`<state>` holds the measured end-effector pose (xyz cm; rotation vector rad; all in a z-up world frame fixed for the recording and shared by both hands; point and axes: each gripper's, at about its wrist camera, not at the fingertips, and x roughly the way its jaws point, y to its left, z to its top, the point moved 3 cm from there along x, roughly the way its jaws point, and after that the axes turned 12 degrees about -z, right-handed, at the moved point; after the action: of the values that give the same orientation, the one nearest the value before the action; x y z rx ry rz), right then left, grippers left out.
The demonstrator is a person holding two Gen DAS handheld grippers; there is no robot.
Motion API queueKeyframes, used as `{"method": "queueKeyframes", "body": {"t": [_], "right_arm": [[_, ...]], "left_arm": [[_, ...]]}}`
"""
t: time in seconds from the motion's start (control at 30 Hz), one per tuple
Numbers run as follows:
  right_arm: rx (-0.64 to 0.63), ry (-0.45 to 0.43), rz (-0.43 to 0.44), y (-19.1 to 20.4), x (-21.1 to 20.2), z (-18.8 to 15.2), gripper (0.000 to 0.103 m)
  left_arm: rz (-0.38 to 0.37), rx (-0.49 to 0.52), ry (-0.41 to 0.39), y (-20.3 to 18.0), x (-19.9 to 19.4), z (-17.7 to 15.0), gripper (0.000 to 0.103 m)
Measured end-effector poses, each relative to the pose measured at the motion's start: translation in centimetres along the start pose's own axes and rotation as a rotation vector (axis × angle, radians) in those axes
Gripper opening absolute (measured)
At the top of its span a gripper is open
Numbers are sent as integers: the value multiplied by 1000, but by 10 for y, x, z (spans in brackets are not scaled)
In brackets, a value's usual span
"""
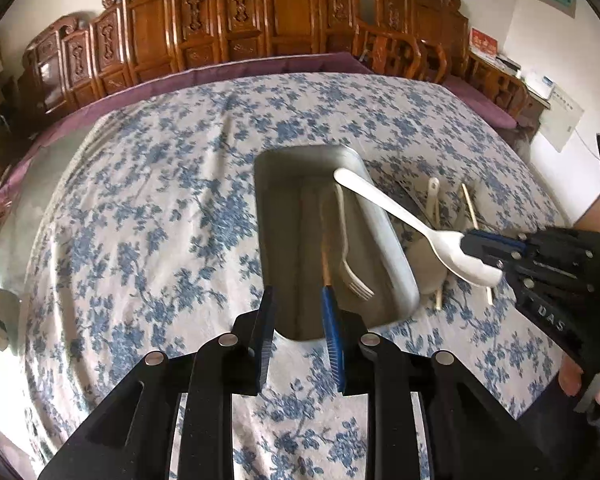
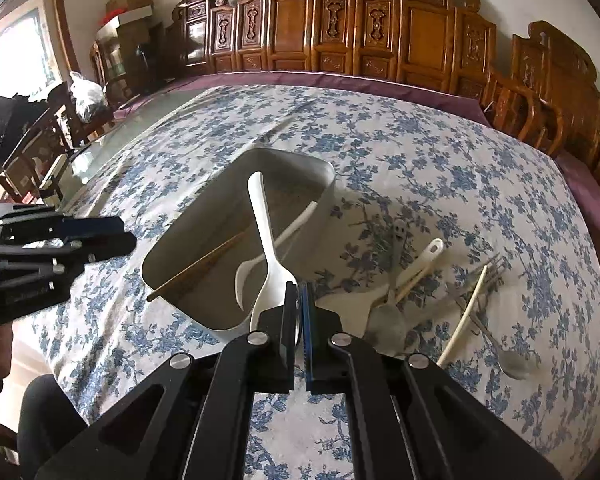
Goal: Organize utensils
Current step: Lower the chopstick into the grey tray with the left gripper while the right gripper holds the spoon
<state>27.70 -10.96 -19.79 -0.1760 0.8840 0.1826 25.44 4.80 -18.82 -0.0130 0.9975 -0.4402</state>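
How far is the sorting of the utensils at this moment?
Done: a white fork and a wooden chopstick lie in the metal tray. In hand: the right gripper holds a white spoon over the tray; the left gripper is open. Left: a rice paddle, metal fork and others on the tablecloth.
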Motion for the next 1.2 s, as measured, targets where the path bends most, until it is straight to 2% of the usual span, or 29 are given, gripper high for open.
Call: {"method": "queueKeyframes", "body": {"t": [0.13, 0.3, 0.57, 0.83, 1.03, 1.13, 1.2], "right_arm": [[-2, -1, -2, 1, -1, 1, 4], [3, -6, -7, -3, -4, 1, 4], [17, -6, -5, -16, -2, 2, 4], [9, 9, 15, -4, 9, 3, 4], [-3, 11, 17, 0, 12, 4, 4], [1, 12, 13, -2, 13, 4, 4], [3, 13, 10, -5, 13, 5, 4]], "left_arm": [[-21, -3, 41, -4, 14, -5, 22], [6, 15, 83, -7, 33, -7, 22], [44, 9, 71, 5, 34, 0, 22], [65, 1, 94, 21, 36, -2, 23], [43, 16, 112, 16, 43, -2, 23], [58, 35, 117, 12, 46, 0, 23], [28, 20, 131, 12, 51, 2, 23]]}}
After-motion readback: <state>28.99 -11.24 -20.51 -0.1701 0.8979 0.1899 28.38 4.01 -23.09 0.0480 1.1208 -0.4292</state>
